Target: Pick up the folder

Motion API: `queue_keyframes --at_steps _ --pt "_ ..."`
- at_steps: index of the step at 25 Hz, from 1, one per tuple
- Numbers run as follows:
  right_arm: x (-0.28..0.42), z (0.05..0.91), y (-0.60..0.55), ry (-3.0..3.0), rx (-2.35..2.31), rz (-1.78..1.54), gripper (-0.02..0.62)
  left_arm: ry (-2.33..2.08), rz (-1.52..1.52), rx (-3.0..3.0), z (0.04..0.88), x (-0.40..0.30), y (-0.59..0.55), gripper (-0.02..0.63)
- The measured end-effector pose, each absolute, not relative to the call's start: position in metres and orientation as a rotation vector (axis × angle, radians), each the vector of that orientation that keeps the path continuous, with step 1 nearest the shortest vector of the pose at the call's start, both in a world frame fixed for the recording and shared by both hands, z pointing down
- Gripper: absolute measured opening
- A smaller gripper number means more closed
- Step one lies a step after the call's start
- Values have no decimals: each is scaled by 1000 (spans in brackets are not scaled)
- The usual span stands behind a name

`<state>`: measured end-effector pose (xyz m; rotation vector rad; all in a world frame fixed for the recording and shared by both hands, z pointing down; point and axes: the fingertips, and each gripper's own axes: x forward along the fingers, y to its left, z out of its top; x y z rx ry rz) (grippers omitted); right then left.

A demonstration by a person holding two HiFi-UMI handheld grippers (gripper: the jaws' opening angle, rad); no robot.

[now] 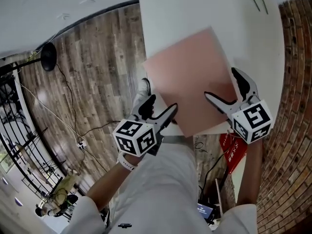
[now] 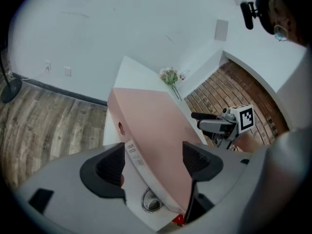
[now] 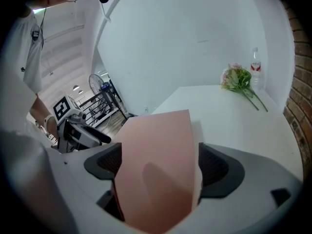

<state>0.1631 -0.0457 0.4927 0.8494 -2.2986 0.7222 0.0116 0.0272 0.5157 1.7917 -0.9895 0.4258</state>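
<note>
Inspection of the scene, from largest item to smallest.

The white table (image 1: 195, 9) stood ahead of both tools. Its far end carried only a bunch of flowers (image 3: 239, 79) and a bottle (image 3: 256, 62), well apart from the work.

The pink folder (image 1: 190, 77) lay on the table's near end, turned at an angle, with its near corner jutting past the edge toward the person. That overhang appeared to be the reason for the approach: it offered edges that a jaw could pass under without scraping the tabletop.

The left gripper (image 1: 163, 103) sat at the folder's left-hand near edge, angled downward. Its jaws stood wide with the folder's spine side running between them. One pad lay close to the pink cover and the other stood clear of the white spine, so no pressure was judged to be applied.

The right gripper (image 1: 220, 83) straddled the opposite near edge, jaws likewise spread wide. The cover filled most of the gap between the pads without a clear pinch on either face.

The two tools faced each other across the folder (a two-sided hold suits a broad, floppy item). The grasp was judged set up but not yet made.

A printed spine label (image 2: 132, 152) lay just inside the left gripper's left jaw.
</note>
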Motion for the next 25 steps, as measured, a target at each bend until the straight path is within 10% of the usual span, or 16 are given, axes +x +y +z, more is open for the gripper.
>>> queue_keyframes --at_steps 25 --pt "155 558 -46 -2218 626 905 509 -947 390 1662 560 29 30 359"
